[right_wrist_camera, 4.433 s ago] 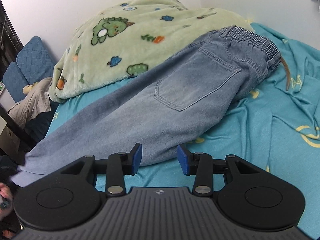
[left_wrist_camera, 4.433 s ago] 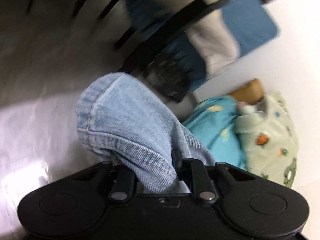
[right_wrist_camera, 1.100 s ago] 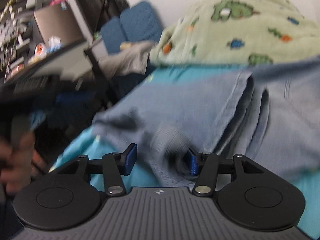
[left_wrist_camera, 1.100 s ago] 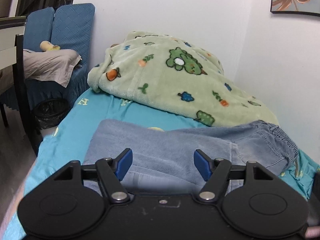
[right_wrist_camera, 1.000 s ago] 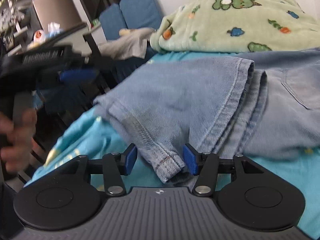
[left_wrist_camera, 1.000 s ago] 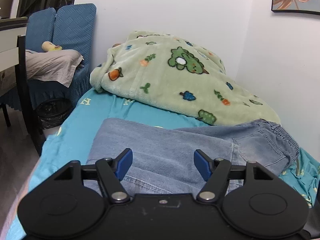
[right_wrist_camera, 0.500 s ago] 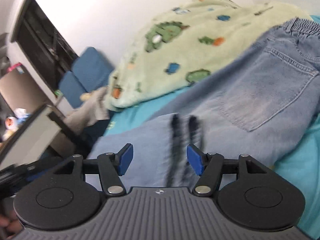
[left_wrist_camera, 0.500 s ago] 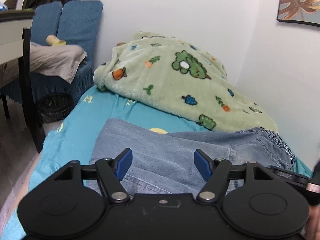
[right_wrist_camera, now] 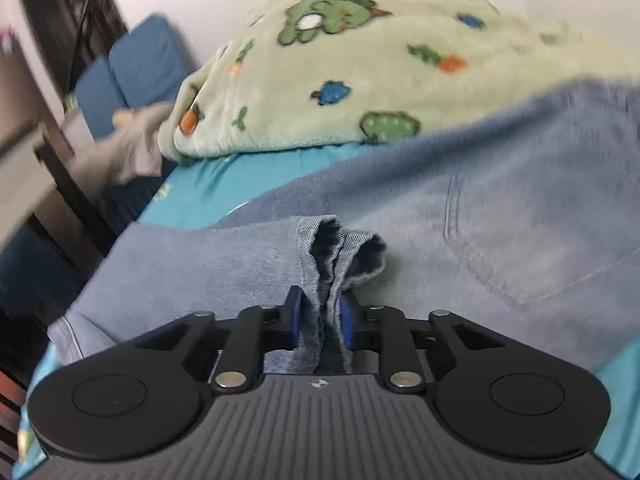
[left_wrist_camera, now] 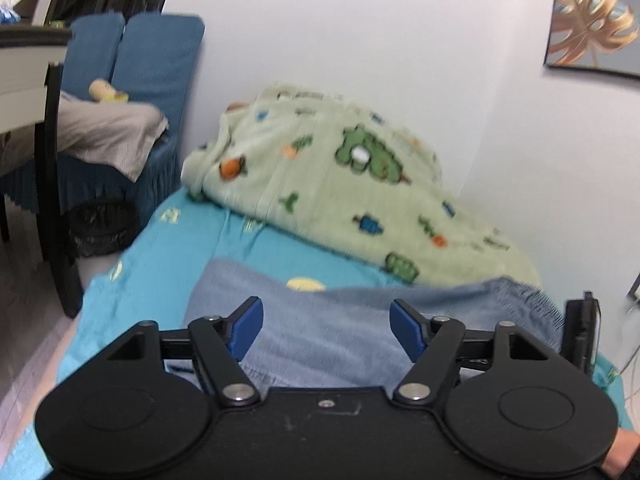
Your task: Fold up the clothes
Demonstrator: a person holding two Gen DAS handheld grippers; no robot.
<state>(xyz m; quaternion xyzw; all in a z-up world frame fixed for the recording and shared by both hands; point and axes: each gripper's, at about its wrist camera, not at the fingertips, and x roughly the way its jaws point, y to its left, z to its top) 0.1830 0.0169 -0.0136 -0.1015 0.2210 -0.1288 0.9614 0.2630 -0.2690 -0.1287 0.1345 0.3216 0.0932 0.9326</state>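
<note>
Right gripper [right_wrist_camera: 320, 322] moved from open to closing on jeans [right_wrist_camera: 500, 216] hems — left gripper [left_wrist_camera: 326, 328] open, empty; next, carry hems to waistband

Both tools are black plastic — the left gripper [left_wrist_camera: 326, 326] with a smooth, scuffed body, round discs at each side, silver pivot screws and blue pads. The right gripper [right_wrist_camera: 320, 320] has a ribbed grey top bearing a small emblem — its blue pads [right_wrist_camera: 347, 322] alike.
</note>
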